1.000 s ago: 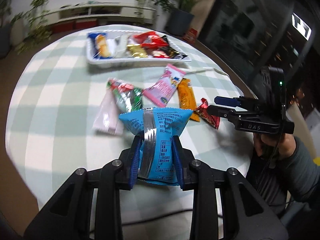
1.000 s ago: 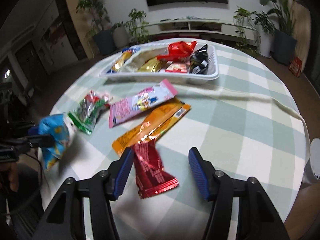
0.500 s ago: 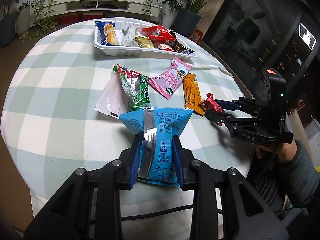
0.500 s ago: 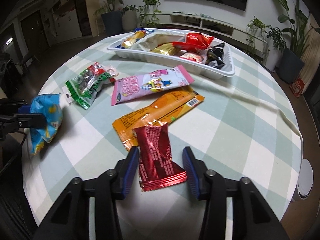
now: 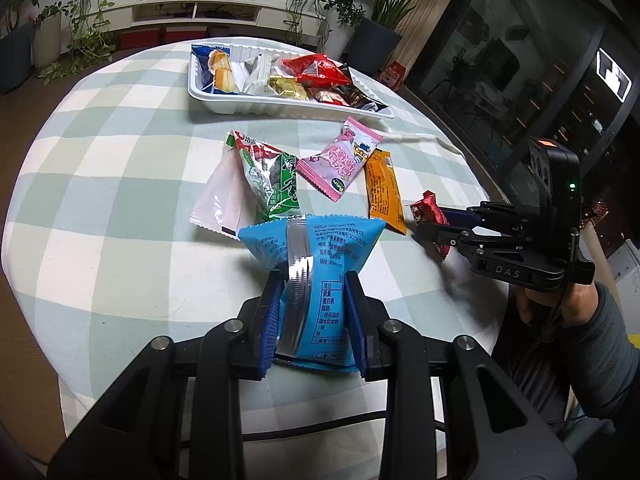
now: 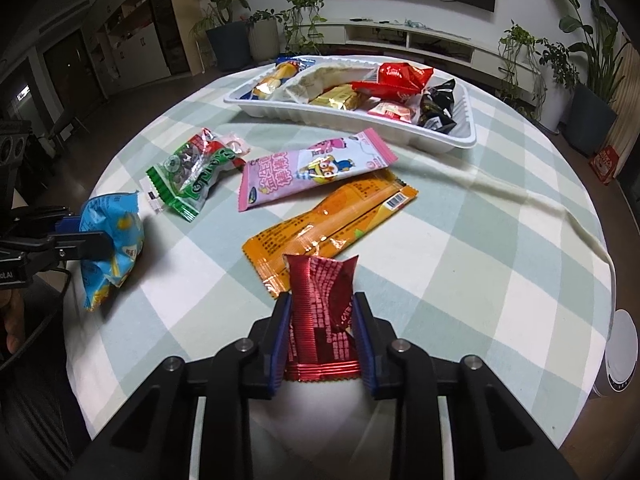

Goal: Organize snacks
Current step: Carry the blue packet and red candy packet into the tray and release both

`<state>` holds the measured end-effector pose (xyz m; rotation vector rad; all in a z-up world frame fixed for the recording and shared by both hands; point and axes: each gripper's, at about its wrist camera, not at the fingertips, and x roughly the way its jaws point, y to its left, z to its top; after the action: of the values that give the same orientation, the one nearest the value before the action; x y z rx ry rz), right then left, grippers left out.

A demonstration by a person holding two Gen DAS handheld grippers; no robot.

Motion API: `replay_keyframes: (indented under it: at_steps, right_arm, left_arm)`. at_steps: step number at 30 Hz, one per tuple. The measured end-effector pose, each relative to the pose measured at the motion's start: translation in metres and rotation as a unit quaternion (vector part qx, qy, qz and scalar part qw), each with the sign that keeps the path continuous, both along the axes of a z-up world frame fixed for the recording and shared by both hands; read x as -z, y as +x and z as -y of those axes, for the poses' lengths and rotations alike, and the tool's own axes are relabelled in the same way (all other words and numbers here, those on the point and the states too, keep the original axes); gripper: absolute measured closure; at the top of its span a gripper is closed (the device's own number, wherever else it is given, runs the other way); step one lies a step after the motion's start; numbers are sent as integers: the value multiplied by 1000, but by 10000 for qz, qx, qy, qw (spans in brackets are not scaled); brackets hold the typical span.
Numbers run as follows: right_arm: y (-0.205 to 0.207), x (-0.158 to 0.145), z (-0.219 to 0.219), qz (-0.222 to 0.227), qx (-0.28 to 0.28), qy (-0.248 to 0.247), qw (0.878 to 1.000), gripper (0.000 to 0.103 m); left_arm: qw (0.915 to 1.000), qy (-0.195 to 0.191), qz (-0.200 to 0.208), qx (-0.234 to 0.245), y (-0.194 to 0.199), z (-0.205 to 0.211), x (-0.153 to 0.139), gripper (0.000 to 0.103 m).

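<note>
My left gripper [image 5: 313, 280] is shut on a blue snack packet [image 5: 320, 272] held above the near table edge; it also shows in the right wrist view [image 6: 110, 240]. My right gripper [image 6: 321, 304] is shut on a red foil packet [image 6: 322, 312], seen in the left wrist view [image 5: 428, 212] too. A white tray [image 5: 280, 109] [image 6: 400, 136] holding several snacks sits at the far side. A green packet [image 5: 268, 178], a white packet [image 5: 220, 200], a pink packet [image 5: 340, 158] and an orange packet [image 5: 382, 190] lie loose in the middle.
The round table has a green and white checked cloth [image 5: 100, 184]. A white cable [image 6: 520, 200] runs across the right side. Potted plants [image 6: 592, 96] and a low white shelf [image 6: 420, 38] stand beyond the table. A white round device [image 6: 620, 348] is off the right edge.
My right gripper has closed on the red foil packet and lifted its front end. My left gripper keeps hold of the blue packet and has moved closer toward the tray.
</note>
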<state>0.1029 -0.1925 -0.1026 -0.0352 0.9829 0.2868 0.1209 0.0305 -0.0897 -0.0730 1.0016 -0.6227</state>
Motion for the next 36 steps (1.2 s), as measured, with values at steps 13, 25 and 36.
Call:
replay_keyframes:
  at_steps: [13,25,36]
  right_arm:
    - [-6,-34,0,320,11,375,9988,71]
    - [29,-87,13,760,50,486,9959,71]
    - [142,-123,20,1033,236,271,9940,71]
  left_arm:
    - [9998,-152,103,10,-1,-1,-15,75]
    - [9976,-318,619,-16,46,-1,-74,75]
    - [9955,-295,855,-287,180,18,-120,75]
